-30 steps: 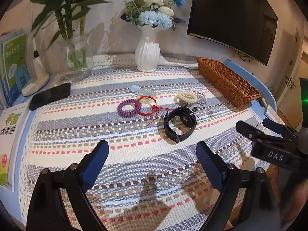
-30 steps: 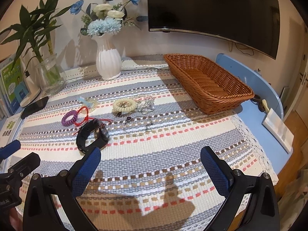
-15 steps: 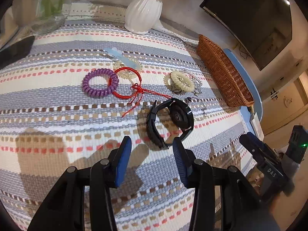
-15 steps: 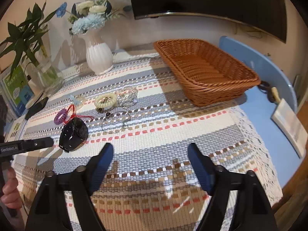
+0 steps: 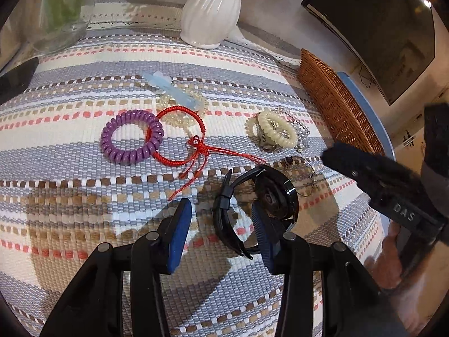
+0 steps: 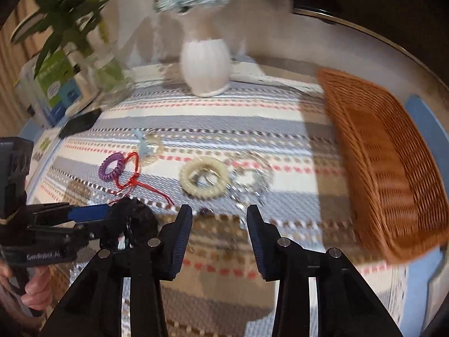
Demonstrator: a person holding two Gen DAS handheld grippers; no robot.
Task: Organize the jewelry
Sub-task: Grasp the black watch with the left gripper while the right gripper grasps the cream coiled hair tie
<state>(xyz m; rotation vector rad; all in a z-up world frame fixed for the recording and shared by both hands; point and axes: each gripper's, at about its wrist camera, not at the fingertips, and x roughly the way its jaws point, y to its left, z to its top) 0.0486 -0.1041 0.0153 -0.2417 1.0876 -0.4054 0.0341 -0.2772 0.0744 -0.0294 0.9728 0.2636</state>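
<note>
We've barely started: the brown wicker basket (image 5: 334,106) looks empty, with the purple spiral hair tie (image 5: 132,137), red cord bracelet (image 5: 179,136) and cream coil tie (image 5: 270,130) all left of it on the striped table (image 5: 84,196). Left tongs (image 5: 221,224), half-closed, straddle the black watch (image 5: 252,205) strap without pinching. Right tongs (image 6: 219,236), just narrowing, hold nothing.

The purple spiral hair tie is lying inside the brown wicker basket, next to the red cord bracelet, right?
Not quite. The purple spiral hair tie lies on the striped woven tablecloth, not in the brown wicker basket. It does sit next to the red cord bracelet. The left wrist view shows it.
</note>
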